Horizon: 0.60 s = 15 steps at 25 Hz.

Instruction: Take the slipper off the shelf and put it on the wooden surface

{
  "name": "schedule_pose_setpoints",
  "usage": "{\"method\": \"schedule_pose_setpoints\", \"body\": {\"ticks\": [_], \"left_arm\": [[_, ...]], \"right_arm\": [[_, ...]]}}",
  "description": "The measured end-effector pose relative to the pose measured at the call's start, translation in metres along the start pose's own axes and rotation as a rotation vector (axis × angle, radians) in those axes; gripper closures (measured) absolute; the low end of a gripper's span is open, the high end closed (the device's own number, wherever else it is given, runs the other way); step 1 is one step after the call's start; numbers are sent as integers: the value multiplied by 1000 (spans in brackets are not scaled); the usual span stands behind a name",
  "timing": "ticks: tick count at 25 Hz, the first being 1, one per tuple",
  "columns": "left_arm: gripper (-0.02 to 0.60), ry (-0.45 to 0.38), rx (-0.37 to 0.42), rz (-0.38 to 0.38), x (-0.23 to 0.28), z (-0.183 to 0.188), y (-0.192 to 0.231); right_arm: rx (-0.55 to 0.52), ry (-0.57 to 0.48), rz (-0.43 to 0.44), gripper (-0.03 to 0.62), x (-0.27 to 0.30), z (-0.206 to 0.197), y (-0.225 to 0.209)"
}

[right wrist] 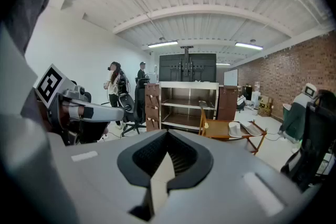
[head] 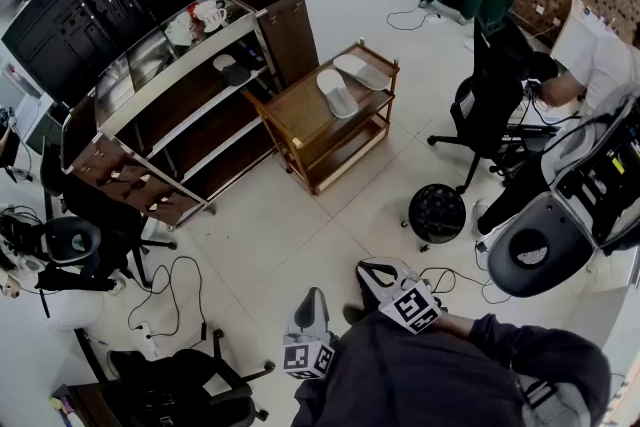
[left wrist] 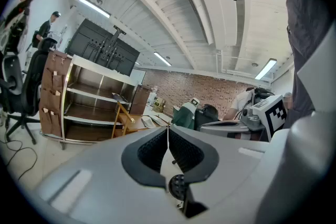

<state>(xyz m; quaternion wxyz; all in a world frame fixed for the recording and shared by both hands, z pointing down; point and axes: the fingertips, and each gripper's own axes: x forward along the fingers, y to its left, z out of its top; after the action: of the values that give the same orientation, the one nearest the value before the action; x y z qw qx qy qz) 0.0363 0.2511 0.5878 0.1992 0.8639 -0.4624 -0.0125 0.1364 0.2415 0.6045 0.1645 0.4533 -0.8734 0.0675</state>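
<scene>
A grey slipper (head: 233, 70) lies on the middle board of the metal shelf (head: 170, 65), also visible as the slipper (left wrist: 119, 96) and the slipper (right wrist: 202, 104) in the gripper views. To its right stands the wooden cart (head: 300, 115) with two white slippers (head: 337, 93) on top. Both grippers are held low near the person's body, far from the shelf. My left gripper (head: 311, 303) is shut with nothing in it, its jaws meeting at the tip (left wrist: 168, 131). My right gripper (head: 376, 272) is likewise shut and holds nothing (right wrist: 168, 135).
A black round object (head: 437, 212) and cables (head: 170, 285) lie on the tiled floor between me and the cart. Office chairs (head: 490, 105) and a seated person (head: 590, 65) are at the right. A brown cabinet (head: 287, 20) stands behind the shelf.
</scene>
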Motion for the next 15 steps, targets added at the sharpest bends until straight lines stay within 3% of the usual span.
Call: {"method": "schedule_pose_setpoints", "body": {"ticks": [7,12,15], "left_arm": [[557,2,14,18,25,10,40],[557,24,-1,72,59,15,80],[557,45,-18,115,95,25,106]], "right_arm": [[74,-4,-77,593,55,5,-69],[38,30,-85,592,128,6,-149],[-9,84,-94,592,192,-3,-221]]}}
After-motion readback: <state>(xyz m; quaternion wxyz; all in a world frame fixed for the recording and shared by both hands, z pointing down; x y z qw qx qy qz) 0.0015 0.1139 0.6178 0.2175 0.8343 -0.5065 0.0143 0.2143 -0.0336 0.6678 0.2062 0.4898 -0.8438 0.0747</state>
